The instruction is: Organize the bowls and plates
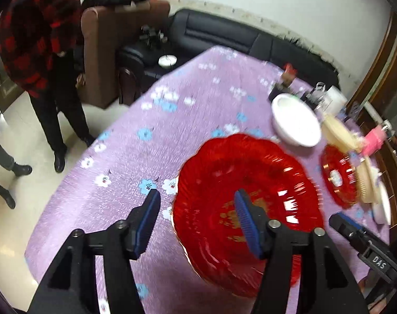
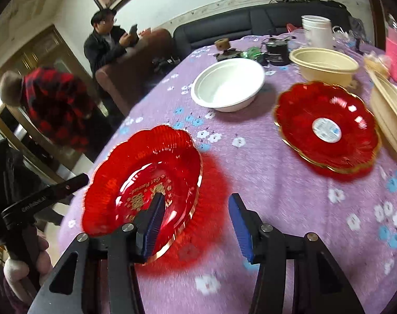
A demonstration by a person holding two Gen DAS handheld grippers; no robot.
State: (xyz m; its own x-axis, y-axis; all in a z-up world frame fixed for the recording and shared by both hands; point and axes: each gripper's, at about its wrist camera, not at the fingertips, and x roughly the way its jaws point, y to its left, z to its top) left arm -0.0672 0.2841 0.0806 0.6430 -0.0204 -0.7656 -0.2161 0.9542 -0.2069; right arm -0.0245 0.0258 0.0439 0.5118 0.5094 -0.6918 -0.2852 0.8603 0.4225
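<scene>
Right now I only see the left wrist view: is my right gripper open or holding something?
Observer: The right gripper is open and empty. Its left finger hangs over the rim of the near red plate.
Operator: What sits behind the far red plate?
Observer: Behind the far red plate a cream bowl stands upright and empty.
Operator: Anything beyond that bowl?
Observer: White cups, seemingly stacked, stand upright near the table's far edge.
</scene>
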